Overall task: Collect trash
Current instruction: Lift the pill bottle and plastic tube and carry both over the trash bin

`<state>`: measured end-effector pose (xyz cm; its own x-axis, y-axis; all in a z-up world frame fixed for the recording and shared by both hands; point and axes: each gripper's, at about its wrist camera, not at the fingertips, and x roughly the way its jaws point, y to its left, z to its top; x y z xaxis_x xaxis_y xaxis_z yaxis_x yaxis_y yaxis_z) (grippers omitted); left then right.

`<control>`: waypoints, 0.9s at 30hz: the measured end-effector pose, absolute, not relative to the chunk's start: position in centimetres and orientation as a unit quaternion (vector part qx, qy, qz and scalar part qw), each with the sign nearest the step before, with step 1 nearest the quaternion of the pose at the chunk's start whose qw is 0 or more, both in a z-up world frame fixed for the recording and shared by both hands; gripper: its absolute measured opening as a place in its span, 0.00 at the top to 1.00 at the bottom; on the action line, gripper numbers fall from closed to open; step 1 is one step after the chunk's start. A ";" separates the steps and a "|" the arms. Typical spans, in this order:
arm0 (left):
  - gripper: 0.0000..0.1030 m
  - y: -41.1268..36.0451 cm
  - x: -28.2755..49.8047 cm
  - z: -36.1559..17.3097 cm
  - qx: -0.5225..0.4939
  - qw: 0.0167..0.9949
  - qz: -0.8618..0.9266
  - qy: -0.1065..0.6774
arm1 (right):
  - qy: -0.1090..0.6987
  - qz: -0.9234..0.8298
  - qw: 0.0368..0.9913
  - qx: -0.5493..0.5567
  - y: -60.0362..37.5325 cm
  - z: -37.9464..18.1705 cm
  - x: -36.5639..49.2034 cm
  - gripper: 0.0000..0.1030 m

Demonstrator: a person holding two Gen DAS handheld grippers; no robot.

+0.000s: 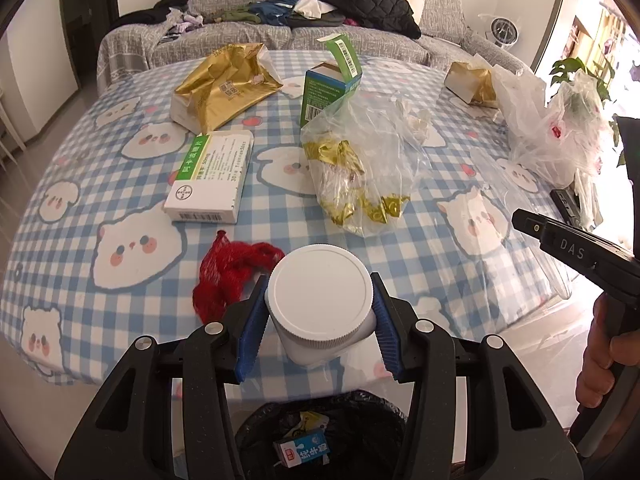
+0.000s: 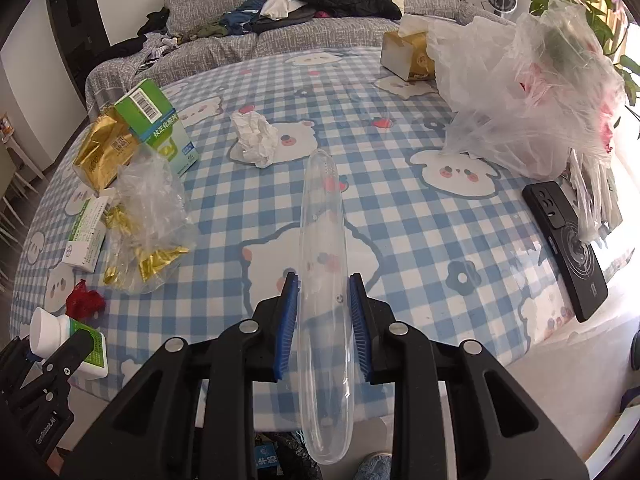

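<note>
My left gripper [image 1: 320, 312] is shut on a white pill bottle [image 1: 320, 300] with a ribbed white cap, held over the table's near edge. Below it stands a bin with a black liner [image 1: 360, 412], a small carton inside. My right gripper [image 2: 324, 308] is shut on a long clear plastic case [image 2: 322, 280], lifted off the checked tablecloth [image 2: 400, 216]. In the right wrist view the bottle [image 2: 68, 336] shows a green label at lower left. A red mesh scrap [image 1: 228, 276], a white medicine box [image 1: 210, 176] and a clear bag with gold wrappers [image 1: 360, 168] lie on the table.
A gold packet [image 1: 224, 84], a green carton [image 1: 328, 88], a crumpled tissue [image 2: 256, 136], a tissue box [image 2: 404, 56], plastic bags [image 2: 532, 92] and a black phone [image 2: 568, 244] lie around. A sofa with clothes [image 1: 320, 4] stands behind the table. A hand [image 1: 600, 356] grips the right handle.
</note>
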<state>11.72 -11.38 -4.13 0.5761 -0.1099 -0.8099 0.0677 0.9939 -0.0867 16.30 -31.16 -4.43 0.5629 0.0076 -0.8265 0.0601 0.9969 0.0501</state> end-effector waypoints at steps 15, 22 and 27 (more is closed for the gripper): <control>0.54 -10.1 6.6 -2.8 -0.028 0.893 -0.050 0.446 | 0.447 0.007 0.894 0.025 -29.3 -2.7 10.9 0.76; 0.54 -8.9 4.6 -2.1 -0.039 0.893 -0.057 0.445 | 0.435 0.027 0.900 0.015 -27.6 -1.7 8.1 0.76; 0.54 -8.3 2.9 -0.9 -0.038 0.899 -0.061 0.433 | 0.421 0.040 0.906 0.008 -26.1 -0.7 6.2 0.76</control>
<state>2.91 -8.30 -0.89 0.6183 -0.1420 -0.7730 0.0758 0.9897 -0.1211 6.24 -26.15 -0.68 0.6421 0.0790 -0.7625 -0.0648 0.9967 0.0486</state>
